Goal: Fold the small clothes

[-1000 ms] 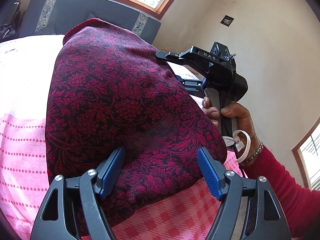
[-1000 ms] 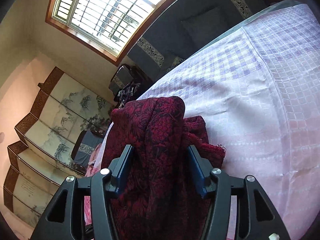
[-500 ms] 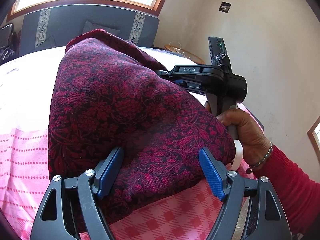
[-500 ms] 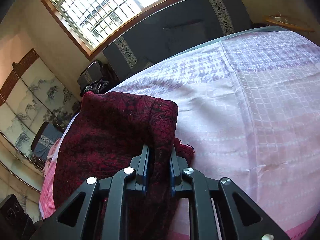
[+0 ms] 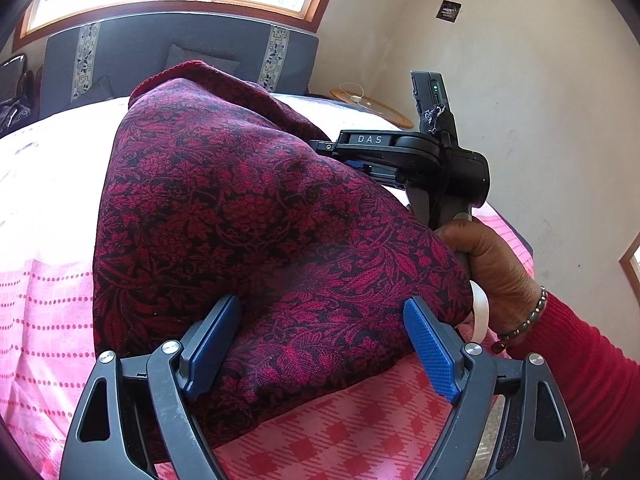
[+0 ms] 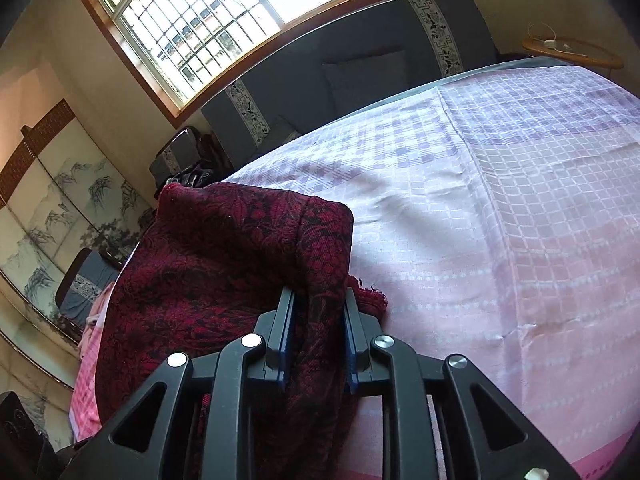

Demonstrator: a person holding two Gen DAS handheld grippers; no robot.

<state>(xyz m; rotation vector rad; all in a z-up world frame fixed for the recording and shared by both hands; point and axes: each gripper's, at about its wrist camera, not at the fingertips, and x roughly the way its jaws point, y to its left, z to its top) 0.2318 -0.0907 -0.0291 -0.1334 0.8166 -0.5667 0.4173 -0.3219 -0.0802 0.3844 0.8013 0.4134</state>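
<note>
Our left gripper (image 5: pixel 320 344) stands with its jaws spread wide, the cloth between them but not pinched, while our right gripper (image 6: pixel 316 344) has its jaws clamped on a thick fold of the red cloth (image 5: pixel 248 220).

That cloth, dark red with a black leaf pattern, bulges up in a large mound on the pink checked bedspread (image 6: pixel 500 220), filling the left wrist view from 9 to 3 o'clock. One frayed edge (image 6: pixel 372 296) pokes out at 3 o'clock of the right jaws.

The bedspread lies bare toward 1 and 3 o'clock in the right view, up to the grey headboard (image 6: pixel 360 64).

Our right hand (image 5: pixel 496 276) grips its handle upright at 3 o'clock, knuckles against the cloth.
</note>
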